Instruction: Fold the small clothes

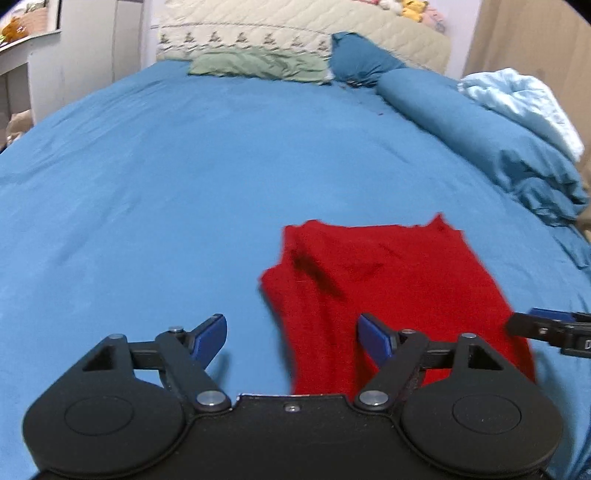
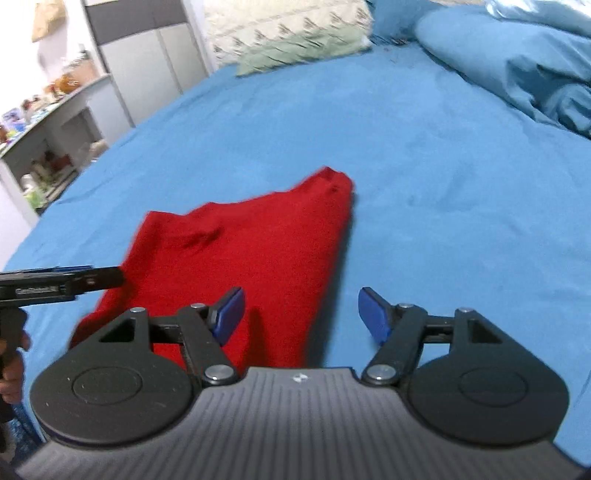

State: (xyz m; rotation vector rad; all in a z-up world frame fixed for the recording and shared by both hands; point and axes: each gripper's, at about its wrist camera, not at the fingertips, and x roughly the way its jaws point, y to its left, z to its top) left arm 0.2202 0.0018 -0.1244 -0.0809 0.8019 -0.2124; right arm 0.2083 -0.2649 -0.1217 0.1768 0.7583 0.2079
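A red garment [image 1: 399,291] lies folded flat on the blue bed sheet [image 1: 184,192]; it also shows in the right wrist view [image 2: 251,251]. My left gripper [image 1: 291,339] is open and empty, just above the garment's near left edge. My right gripper [image 2: 301,314] is open and empty, over the garment's near right edge. The right gripper's tip shows at the right edge of the left wrist view [image 1: 546,325]. The left gripper's tip shows at the left of the right wrist view [image 2: 74,277].
A green pillow [image 1: 258,64], a blue pillow [image 1: 362,59] and a quilted headboard [image 1: 295,26] are at the bed's far end. A bunched blue duvet [image 1: 498,140] lies along the right side. Shelves with clutter [image 2: 48,140] stand to the left.
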